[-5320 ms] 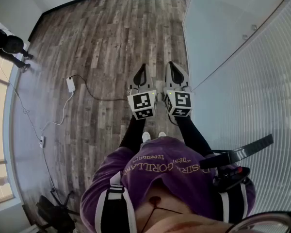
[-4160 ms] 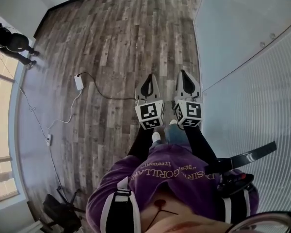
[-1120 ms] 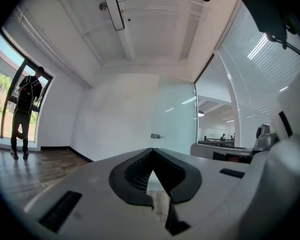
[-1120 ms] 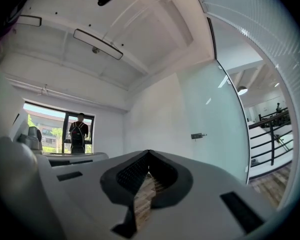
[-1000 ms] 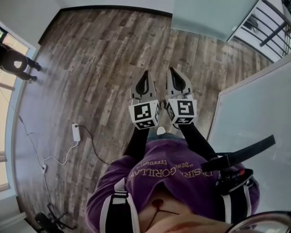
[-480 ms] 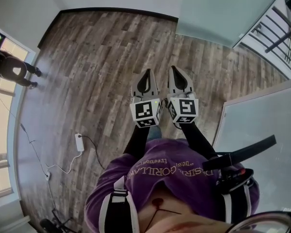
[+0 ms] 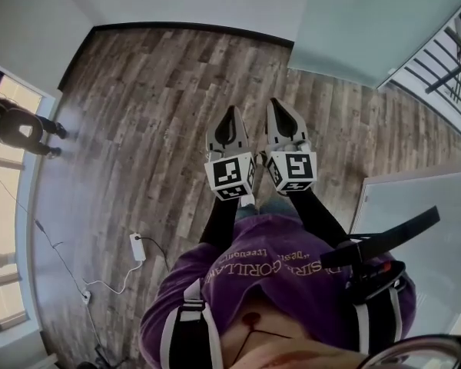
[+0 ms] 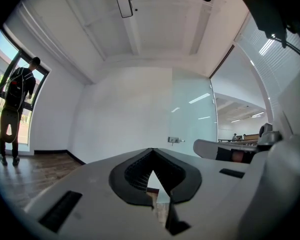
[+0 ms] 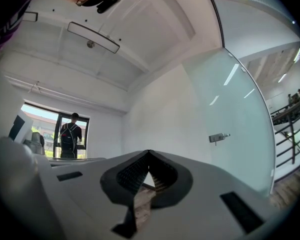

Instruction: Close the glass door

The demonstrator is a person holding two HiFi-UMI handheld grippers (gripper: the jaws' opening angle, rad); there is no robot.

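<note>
Left tool (image 7: 230,112) clenched, empty | right tool (image 7: 277,106) clenched, empty, just beside it | glass door (image 9: 232,159) ahead-right of both tools, its handle (image 9: 219,137) well apart from them

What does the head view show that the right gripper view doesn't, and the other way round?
Head view only: the corded white charger lying on the wood floor. Right gripper view only: the ceiling and its long light fixture. Both: the glass door, the stair railing, and the person standing at the window.
</note>
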